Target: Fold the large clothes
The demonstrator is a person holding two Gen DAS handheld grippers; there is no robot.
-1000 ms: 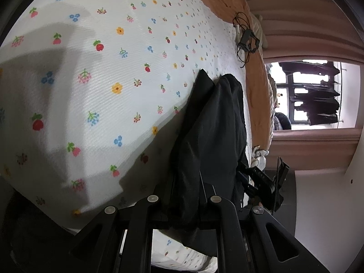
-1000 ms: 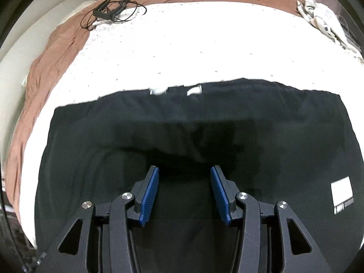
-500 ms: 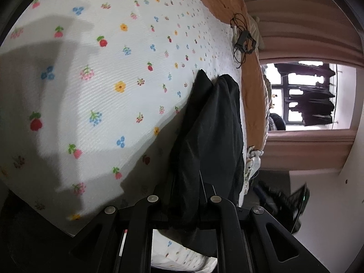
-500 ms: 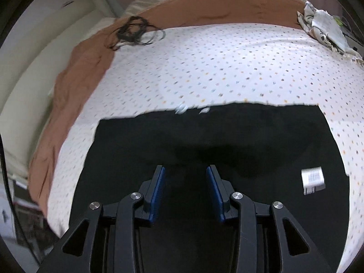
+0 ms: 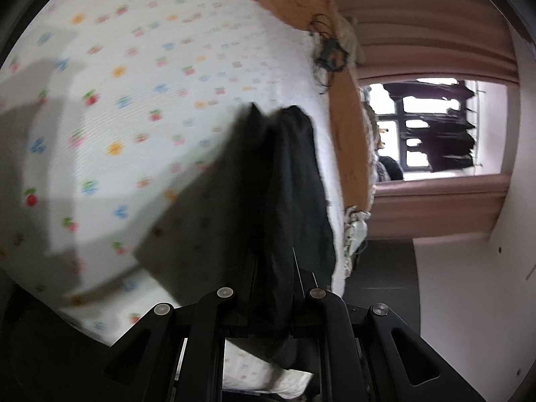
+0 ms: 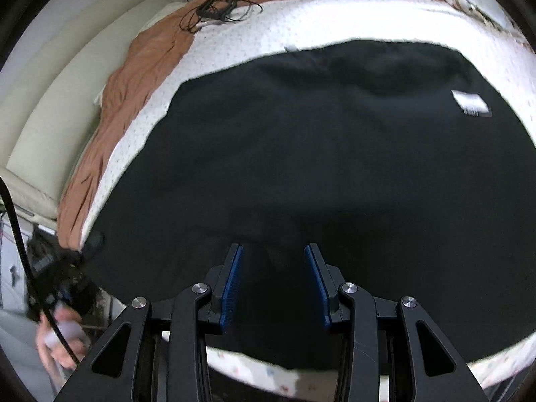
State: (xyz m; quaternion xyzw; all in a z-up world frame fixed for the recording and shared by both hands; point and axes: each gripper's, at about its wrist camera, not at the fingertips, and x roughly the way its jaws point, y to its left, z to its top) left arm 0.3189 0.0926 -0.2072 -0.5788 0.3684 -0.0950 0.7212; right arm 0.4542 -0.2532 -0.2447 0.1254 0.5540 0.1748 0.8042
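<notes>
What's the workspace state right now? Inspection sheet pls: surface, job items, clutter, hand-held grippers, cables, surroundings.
Surface: bed sheet, white with a small flower print; brown blanket along its far edge.
Job's things: black garment spread flat on the sheet, white label near one corner.
Clutter: crumpled patterned cloth at the bed's far corner.
Grippers: left hand-held gripper shut on a bunched fold of the garment; right hand-held gripper open above the garment, nothing between its blue pads.
Cables: tangled black cord on the blanket; black cable by the person's hand.
Surroundings: pink curtains, window, cream headboard.
</notes>
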